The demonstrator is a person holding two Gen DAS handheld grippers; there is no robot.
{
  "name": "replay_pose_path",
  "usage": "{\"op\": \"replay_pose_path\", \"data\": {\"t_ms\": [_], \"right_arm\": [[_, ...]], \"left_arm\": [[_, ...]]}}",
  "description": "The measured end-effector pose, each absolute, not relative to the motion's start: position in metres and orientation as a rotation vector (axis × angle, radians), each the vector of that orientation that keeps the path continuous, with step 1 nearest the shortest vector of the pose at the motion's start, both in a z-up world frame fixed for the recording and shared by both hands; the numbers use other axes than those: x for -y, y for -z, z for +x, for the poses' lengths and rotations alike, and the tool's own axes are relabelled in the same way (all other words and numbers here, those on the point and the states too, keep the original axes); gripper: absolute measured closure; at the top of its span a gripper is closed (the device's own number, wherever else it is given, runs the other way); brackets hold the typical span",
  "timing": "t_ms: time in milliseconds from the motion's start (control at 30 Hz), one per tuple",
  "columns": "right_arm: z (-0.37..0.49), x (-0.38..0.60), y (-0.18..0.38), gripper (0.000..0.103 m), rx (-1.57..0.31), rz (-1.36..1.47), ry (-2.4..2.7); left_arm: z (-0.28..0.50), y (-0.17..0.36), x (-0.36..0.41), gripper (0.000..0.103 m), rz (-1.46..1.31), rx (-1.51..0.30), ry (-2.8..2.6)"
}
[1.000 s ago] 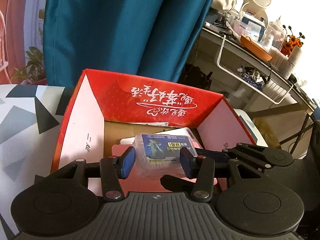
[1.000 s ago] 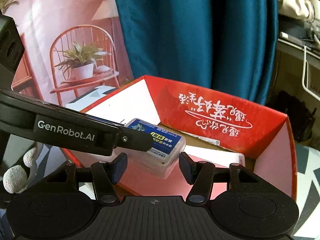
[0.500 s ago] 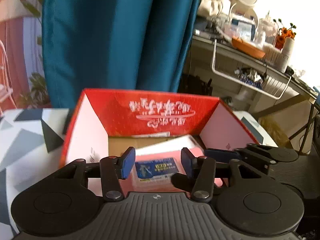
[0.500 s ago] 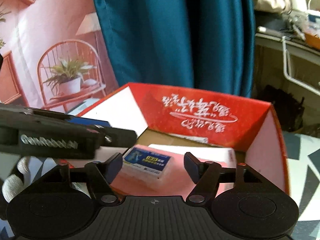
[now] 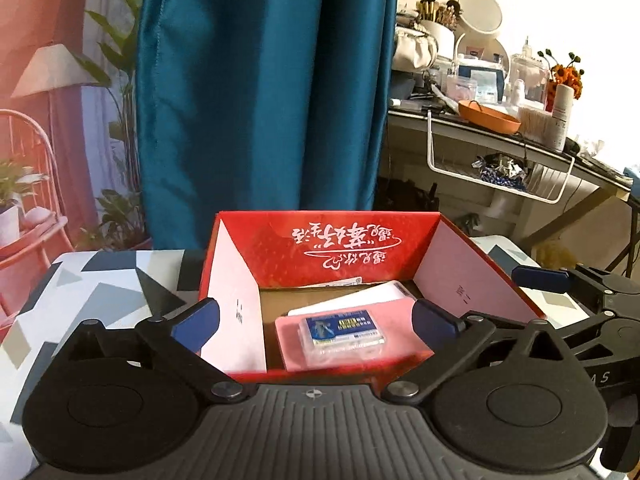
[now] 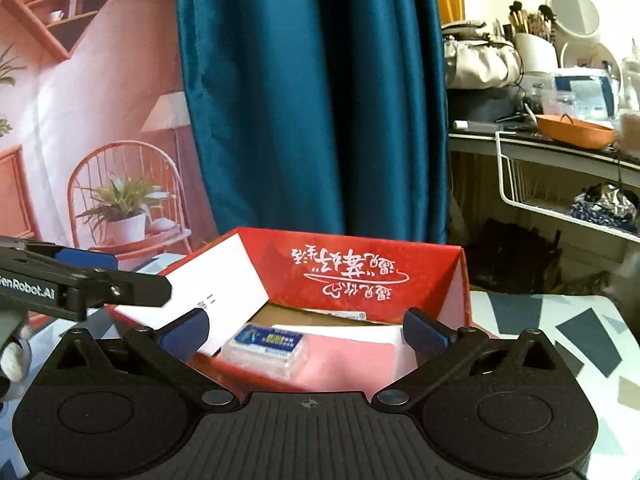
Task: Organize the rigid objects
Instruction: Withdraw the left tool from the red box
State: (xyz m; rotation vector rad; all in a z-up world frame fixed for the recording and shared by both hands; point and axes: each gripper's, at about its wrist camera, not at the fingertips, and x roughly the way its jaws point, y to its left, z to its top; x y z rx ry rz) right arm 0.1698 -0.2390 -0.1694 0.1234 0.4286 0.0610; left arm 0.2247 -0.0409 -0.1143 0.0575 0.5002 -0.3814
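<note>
A red cardboard box (image 5: pixel 352 240) with white inner flaps stands open on the patterned table. Inside it a clear plastic case with a blue label (image 5: pixel 344 336) lies flat on a pink box (image 5: pixel 404 312), with a white box (image 5: pixel 360 298) behind. My left gripper (image 5: pixel 315 321) hangs before the box's near rim, its jaws opening wide with nothing gripped. In the right wrist view the case (image 6: pixel 268 342) lies free in the box (image 6: pixel 352 268). My right gripper (image 6: pixel 305 333) is likewise opening and holds nothing. A left finger (image 6: pixel 86 258) reaches in from the left.
A teal curtain (image 5: pixel 260 100) hangs behind the box. At the right stands a cluttered desk (image 5: pixel 492 128) with a white wire basket (image 5: pixel 500 176) under it. The geometric tablecloth (image 5: pixel 92 292) spreads on both sides. A gloved hand (image 6: pixel 12 356) shows at the lower left.
The left gripper let go of the blue-labelled case, which dropped onto the pink box. Both grippers drew back from the box and their jaws spread wide.
</note>
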Motion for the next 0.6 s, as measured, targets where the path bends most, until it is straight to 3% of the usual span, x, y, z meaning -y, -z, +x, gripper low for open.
{"op": "replay_pose_path", "data": {"t_ms": [600], "right_arm": [[0.08,0.206,0.228,0.001,-0.555,0.064,-0.062]], "left_arm": [[0.151,0.179,0.025,0.0,0.041,-0.643,0.413]]}}
